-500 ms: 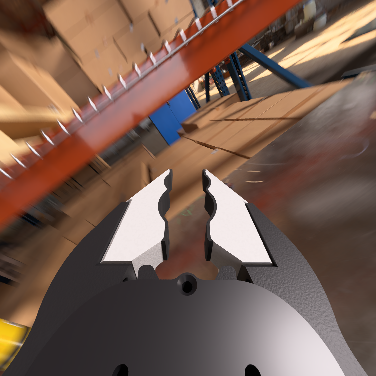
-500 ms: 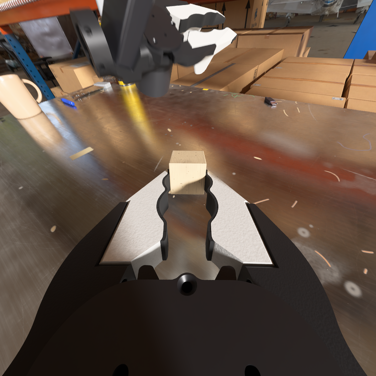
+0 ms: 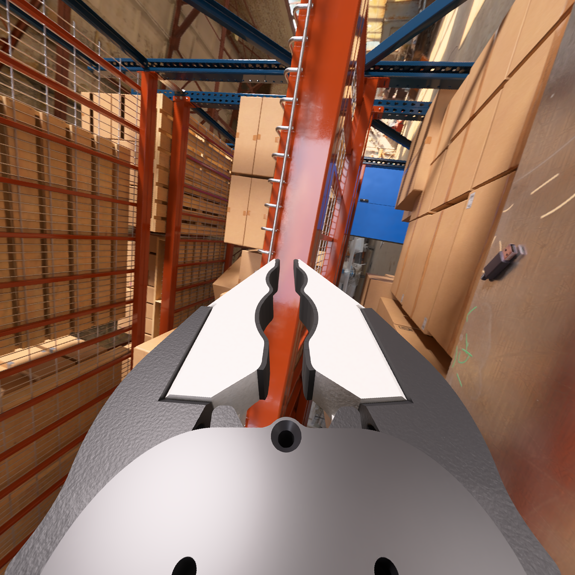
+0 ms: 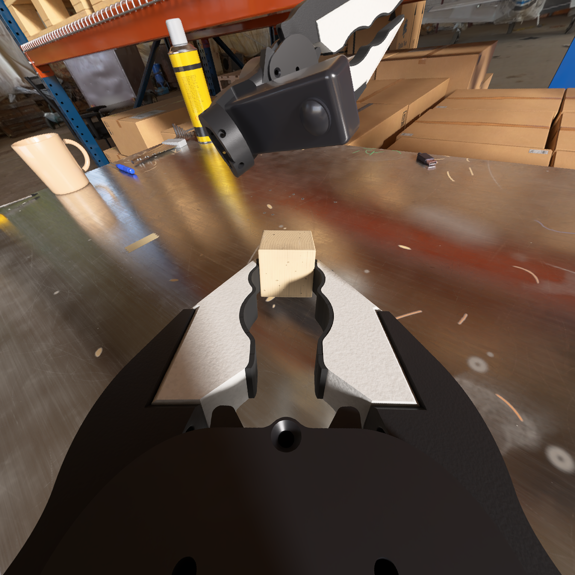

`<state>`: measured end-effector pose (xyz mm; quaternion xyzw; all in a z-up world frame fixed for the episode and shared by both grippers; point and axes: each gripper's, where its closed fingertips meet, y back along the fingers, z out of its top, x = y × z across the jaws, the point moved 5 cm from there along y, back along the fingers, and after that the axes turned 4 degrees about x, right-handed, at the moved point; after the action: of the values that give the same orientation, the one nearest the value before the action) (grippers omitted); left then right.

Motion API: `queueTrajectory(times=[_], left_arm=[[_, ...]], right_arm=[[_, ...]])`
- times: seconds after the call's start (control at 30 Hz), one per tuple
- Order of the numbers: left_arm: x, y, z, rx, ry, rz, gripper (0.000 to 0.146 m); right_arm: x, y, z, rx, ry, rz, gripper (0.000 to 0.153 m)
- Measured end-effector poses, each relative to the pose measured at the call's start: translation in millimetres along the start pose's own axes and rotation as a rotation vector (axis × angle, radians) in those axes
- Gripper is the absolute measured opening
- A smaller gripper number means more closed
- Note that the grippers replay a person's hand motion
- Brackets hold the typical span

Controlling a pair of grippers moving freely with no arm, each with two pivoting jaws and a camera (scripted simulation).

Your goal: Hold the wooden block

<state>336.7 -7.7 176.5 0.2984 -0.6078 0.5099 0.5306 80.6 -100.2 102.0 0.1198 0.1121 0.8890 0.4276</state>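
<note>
Now, itemised from largest down.

Table [image 4: 404, 280]: scuffed metal, bearing everything below.

Left gripper [image 3: 286, 264]: since half a second ago it has swung away from the table and tilted up toward the orange rack beam [image 3: 314, 161]; its fingers have drawn closer, leaving only a narrow slit at the tips, with nothing between them. From my right camera it [image 4: 378, 34] hangs above the table's far side, well apart from the block. Judgement: it takes no part in this hold; the job rests on my right.

Right gripper [image 4: 286, 264]: my fingers stand moderately spread, pinching the block [image 4: 286, 267] at their tips, one pad against each side face. The block has risen a little in my view since then, and a sliver of table shows beneath its lower edge, so I judge it just lifted. Judgement: the grip looks made; what remains is keeping it steady.

Can [image 4: 189, 81]: yellow, upright, far edge.

Mug [image 4: 49, 165]: cream, far left.

USB stick [image 4: 426, 159]: far right.

Blue pen [image 4: 125, 169]: near the mug.
</note>
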Motion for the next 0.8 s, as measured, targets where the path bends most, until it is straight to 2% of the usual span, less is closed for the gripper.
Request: queueTrajectory(times=[0.27, 0.53, 0.67, 0.8], left_arm=[[3, 11, 3, 0.004, 0.015, 0.026, 0.004], [15, 37, 9, 0.009, 0.219, -0.048, 0.006], [19, 52, 17, -0.006, 0.411, -0.186, 0.020], [22, 72, 22, 0.002, 0.724, -0.354, 0.032]], right_arm=[[-1, 0, -1, 0.004, -0.008, 0.001, 0.032], [-2, 1, 0, -0.002, -0.029, 0.010, 0.032], [-2, 1, -1, -0.001, -0.040, 0.016, 0.032], [-4, 1, -1, -0.002, -0.064, 0.026, 0.032]])
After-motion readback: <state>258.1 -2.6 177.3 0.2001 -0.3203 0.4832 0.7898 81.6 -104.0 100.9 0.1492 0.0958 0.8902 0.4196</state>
